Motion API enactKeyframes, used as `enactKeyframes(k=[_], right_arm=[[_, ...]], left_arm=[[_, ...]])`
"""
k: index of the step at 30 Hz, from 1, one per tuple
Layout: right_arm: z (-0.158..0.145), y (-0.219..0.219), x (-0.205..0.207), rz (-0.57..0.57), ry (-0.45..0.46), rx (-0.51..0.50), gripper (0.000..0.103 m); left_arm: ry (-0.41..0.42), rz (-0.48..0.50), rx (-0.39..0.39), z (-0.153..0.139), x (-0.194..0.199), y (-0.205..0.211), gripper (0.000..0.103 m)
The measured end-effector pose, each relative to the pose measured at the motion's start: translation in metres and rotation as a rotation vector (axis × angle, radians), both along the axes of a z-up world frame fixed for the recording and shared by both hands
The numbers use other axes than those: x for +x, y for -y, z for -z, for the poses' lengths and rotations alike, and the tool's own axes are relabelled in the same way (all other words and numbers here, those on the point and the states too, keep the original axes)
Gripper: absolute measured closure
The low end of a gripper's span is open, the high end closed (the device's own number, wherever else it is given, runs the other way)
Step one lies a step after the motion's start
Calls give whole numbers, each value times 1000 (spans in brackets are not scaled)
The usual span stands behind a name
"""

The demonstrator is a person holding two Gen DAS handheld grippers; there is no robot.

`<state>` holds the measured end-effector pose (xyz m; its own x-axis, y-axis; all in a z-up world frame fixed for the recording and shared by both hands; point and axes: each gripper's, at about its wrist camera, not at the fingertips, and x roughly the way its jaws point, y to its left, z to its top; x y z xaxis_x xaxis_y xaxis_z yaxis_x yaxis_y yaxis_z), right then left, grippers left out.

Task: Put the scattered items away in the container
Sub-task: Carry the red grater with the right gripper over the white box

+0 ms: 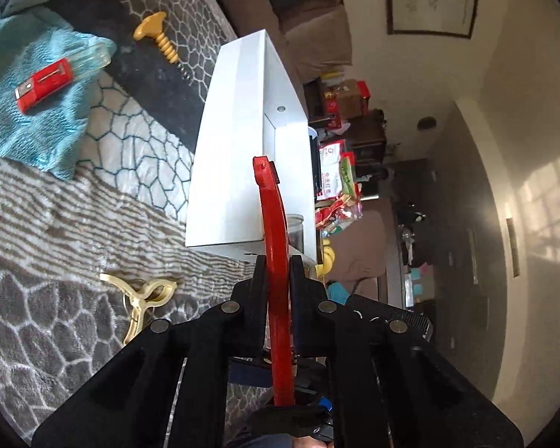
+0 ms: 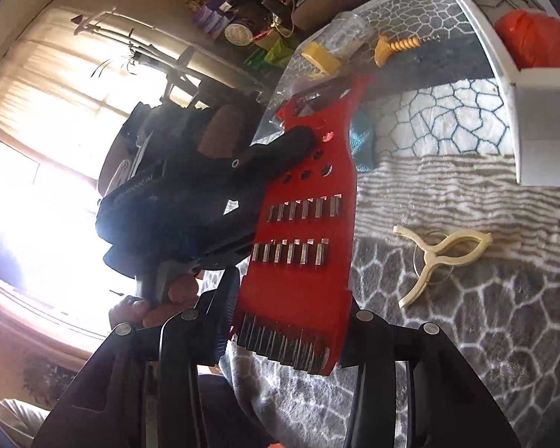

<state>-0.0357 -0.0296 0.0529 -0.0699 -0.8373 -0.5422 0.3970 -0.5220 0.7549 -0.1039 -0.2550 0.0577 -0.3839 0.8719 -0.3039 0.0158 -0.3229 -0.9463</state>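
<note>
My left gripper (image 1: pixel 277 261) is shut on a red flat grater (image 1: pixel 275 246), seen edge-on, held up beside the white container (image 1: pixel 235 156). In the right wrist view the grater (image 2: pixel 310 231) shows its face between my right gripper's (image 2: pixel 285 321) open fingers, with the left gripper (image 2: pixel 280 149) clamped on it. On the patterned blanket lie a cream clip (image 1: pixel 145 298), a yellow corkscrew (image 1: pixel 156 35) and a red clip-like item (image 1: pixel 44 84) on a teal cloth (image 1: pixel 30 112). The cream clip (image 2: pixel 440 257) and the corkscrew (image 2: pixel 395 46) also show in the right wrist view.
The white container (image 2: pixel 534 138) holds an orange item (image 2: pixel 534 37). A clear jar with yellow lid (image 2: pixel 336 44) lies at the blanket's far edge. A sofa, shelves with packets and a wall picture are behind.
</note>
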Motion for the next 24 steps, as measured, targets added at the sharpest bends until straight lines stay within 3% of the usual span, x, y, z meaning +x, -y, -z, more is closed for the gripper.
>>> enactKeyframes(k=[7, 13, 19, 24], right_arm=[[-51, -69, -27, 65, -39, 12, 59], [-92, -142, -86, 145, -62, 10, 59], [-100, -205, -171, 223, -40, 39, 59], [-76, -237, -239, 248, -15, 95, 59]], left_arm=[[-57, 137, -80, -72, -66, -78, 92], [-51, 205, -84, -96, -153, -152, 91], [-8, 225, -71, -74, -247, -211, 91], [29, 219, -50, -41, -301, -241, 91]])
